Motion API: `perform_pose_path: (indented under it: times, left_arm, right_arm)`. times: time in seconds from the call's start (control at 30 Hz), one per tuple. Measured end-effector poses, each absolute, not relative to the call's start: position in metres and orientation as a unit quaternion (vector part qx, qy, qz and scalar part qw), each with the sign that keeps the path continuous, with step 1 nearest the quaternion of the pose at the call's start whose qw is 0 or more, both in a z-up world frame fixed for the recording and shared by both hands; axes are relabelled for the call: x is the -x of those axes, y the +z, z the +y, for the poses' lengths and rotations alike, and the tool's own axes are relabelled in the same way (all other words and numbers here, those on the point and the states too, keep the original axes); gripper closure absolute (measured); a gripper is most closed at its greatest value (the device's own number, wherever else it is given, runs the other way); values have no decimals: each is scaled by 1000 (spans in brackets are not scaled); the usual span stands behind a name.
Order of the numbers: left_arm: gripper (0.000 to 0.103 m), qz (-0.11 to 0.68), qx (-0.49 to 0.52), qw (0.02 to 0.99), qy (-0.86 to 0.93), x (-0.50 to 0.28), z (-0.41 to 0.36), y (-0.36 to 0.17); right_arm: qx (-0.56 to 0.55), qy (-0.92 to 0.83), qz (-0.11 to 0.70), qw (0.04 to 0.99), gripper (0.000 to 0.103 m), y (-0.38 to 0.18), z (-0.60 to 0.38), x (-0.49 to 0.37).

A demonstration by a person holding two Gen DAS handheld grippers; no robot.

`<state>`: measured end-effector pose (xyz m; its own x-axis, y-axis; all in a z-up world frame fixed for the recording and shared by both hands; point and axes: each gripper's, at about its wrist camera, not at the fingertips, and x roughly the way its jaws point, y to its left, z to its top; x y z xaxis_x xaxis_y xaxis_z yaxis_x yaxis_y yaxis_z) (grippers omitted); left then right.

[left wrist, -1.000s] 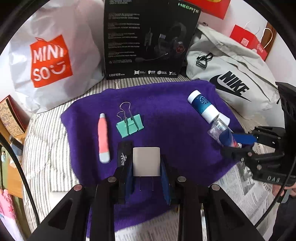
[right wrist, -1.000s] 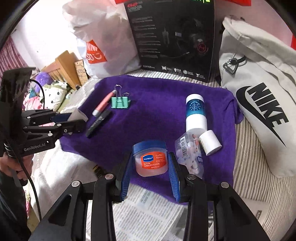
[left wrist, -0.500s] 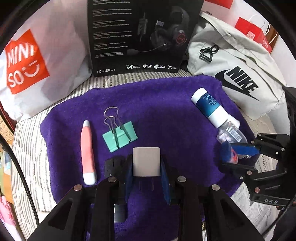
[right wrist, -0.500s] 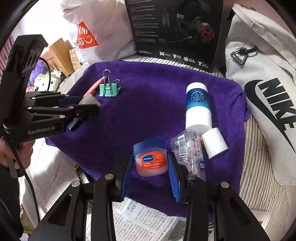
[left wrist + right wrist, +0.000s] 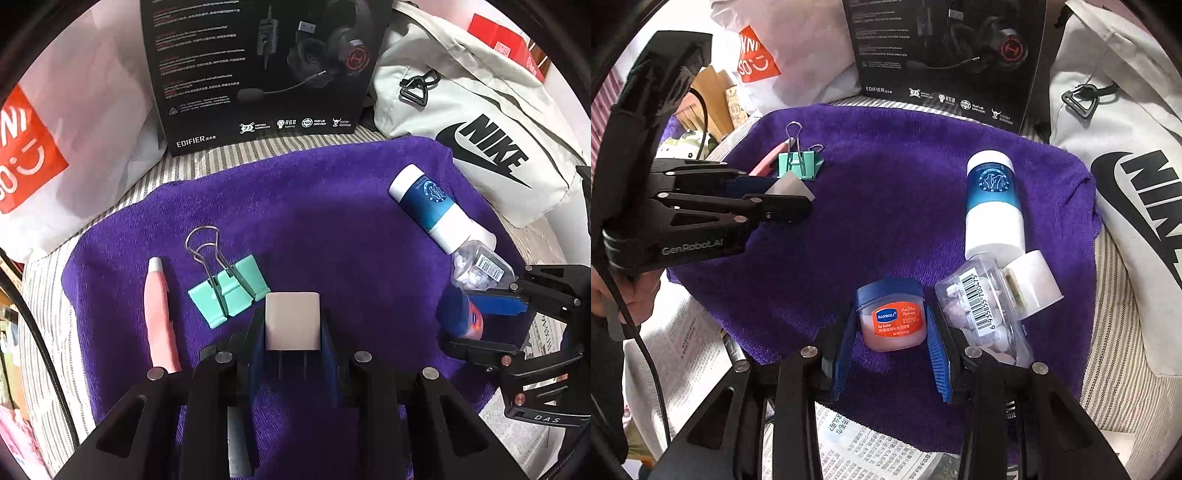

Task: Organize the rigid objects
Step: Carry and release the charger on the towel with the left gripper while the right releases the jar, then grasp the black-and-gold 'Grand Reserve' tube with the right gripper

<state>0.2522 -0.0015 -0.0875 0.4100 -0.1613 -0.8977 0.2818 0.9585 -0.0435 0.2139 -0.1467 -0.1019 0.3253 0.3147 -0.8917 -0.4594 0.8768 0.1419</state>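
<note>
Both grippers have carried their loads inward over the purple towel (image 5: 314,221) — the left gripper (image 5: 292,325) clenching the white charger (image 5: 292,319) just beside the green clip (image 5: 229,291) at 10 o'clock, the right gripper (image 5: 891,332) grasping the lip balm jar (image 5: 892,317) — so placement seems near.

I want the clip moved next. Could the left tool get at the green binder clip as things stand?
Probably not yet. The left tool is shut on a white charger, so it has no free grip. The binder clip lies just ahead on the purple towel with nothing on top of it.
</note>
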Motion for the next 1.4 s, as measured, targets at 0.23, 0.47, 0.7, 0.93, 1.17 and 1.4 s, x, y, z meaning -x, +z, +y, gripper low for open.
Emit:
perform_pose_path:
  times: [0.23,0.47,0.7,0.93,1.17,1.4]
  left_arm:
    - [77,520,-64,841,-132,-251,-4,-88]
    - [68,518,-44,843,-138,-239,2,-90]
    - [60,530,-34,838,-128,-227,2,-89]
    - [60,503,8,858,-104,-191,20,-53]
    - [60,487,25,870,-79,-136,44,-30]
    - [60,486,53,870,-60,-92,78,-29]
  right_arm:
    - [71,242,526,812,65,-103,-146,-214]
    - [55,255,527,809,53,-102,-150,-210]
    - [35,240,541,805,52,-94,-163,-201]
    - [26,232,528,817,51,-67,-176,-170]
    - [44,296,490,819,51,-41,-158,-118]
    - [100,334,496,795,57,-66,-108,-114]
